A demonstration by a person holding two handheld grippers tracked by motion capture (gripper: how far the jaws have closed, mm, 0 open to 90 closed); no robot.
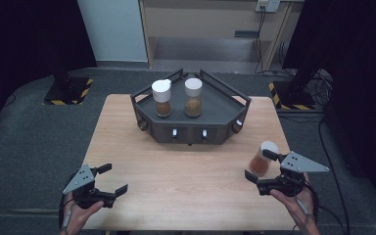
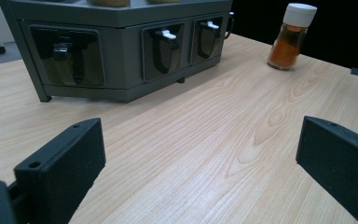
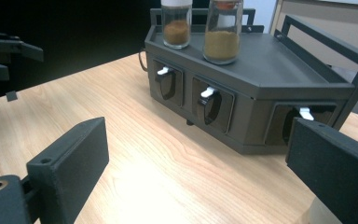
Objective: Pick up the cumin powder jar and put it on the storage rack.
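A dark grey rack with handled drawers along its front stands at the back middle of the wooden table. Two white-capped spice jars stand on top of it: one with brown powder and one with tan powder. A third jar of orange-brown spice stands on the table at the right, right beside the far jaw of my right gripper, which is open with bare table between its jaws. My left gripper is open at the front left, holding nothing. The left gripper view shows the third jar upright.
The rack's drawer handles face the person. Bare tabletop lies between the rack and both grippers. Grey carpet surrounds the table, with dark stand bases at the back left and right and cables on the floor at the right.
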